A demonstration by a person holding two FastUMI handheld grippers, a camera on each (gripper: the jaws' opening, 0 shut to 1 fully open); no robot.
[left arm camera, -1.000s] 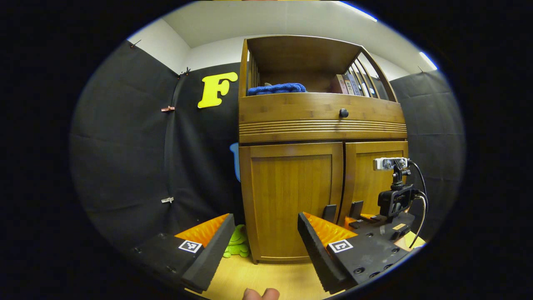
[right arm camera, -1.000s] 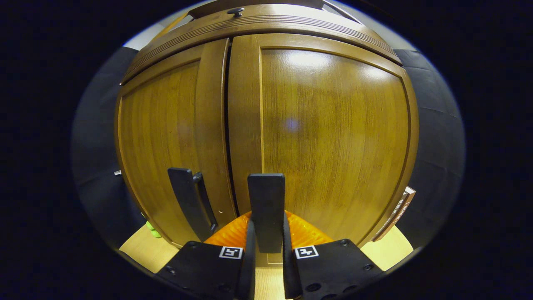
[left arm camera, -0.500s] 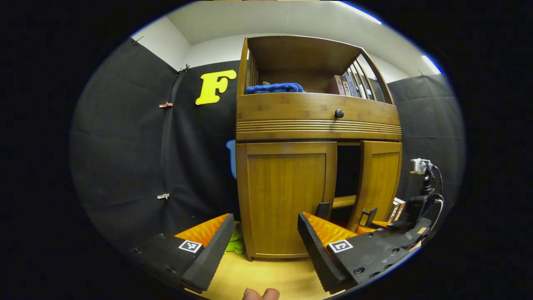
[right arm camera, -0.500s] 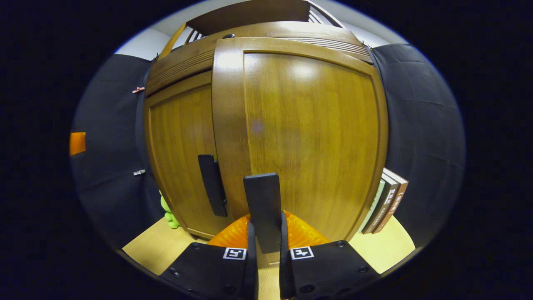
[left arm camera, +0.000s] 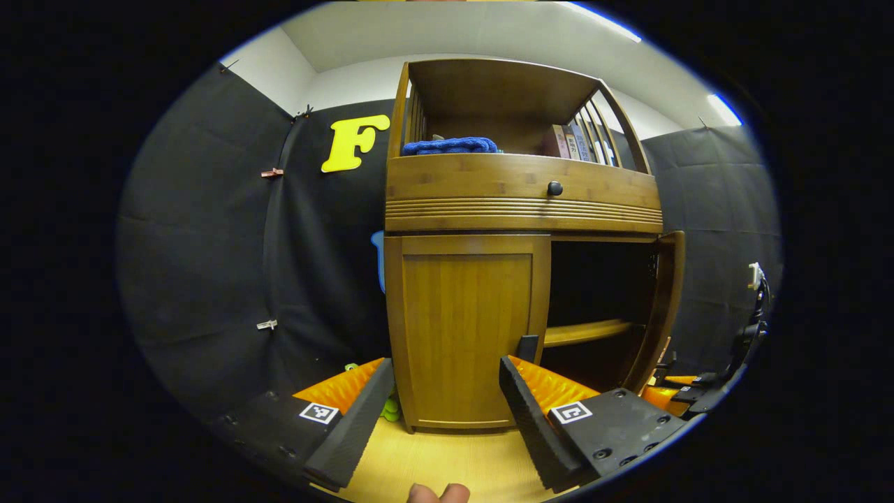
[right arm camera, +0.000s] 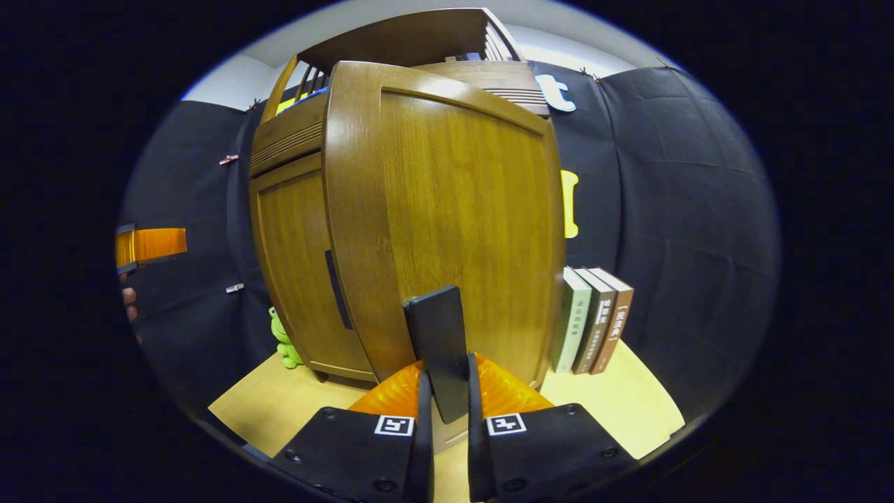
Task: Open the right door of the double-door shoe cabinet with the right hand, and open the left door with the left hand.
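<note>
The wooden shoe cabinet [left arm camera: 520, 195] stands ahead in the left gripper view. Its left door [left arm camera: 461, 328] is closed, with a dark bar handle [left arm camera: 527, 347] at its inner edge. The right door [left arm camera: 665, 307] is swung wide open and shows edge-on; beside it are a dark interior and a shelf [left arm camera: 587, 332]. My left gripper [left arm camera: 440, 412] is open, short of the left door and holding nothing. In the right gripper view my right gripper [right arm camera: 445, 381] is shut on the right door's handle [right arm camera: 438, 335], with the right door [right arm camera: 447, 223] close in front. The left door [right arm camera: 293, 265] lies beyond.
A blue towel [left arm camera: 450, 146] and some books [left arm camera: 576, 143] sit in the upper shelf, above a drawer knob [left arm camera: 554, 188]. Three books [right arm camera: 594, 318] stand on the wooden floor [right arm camera: 628, 398] right of the cabinet. A green toy [right arm camera: 283, 342] sits at its left corner.
The right door has swung from shut to wide open, with my right gripper still clamped on its handle and moving outward. My left gripper stays open, nearly in place.
</note>
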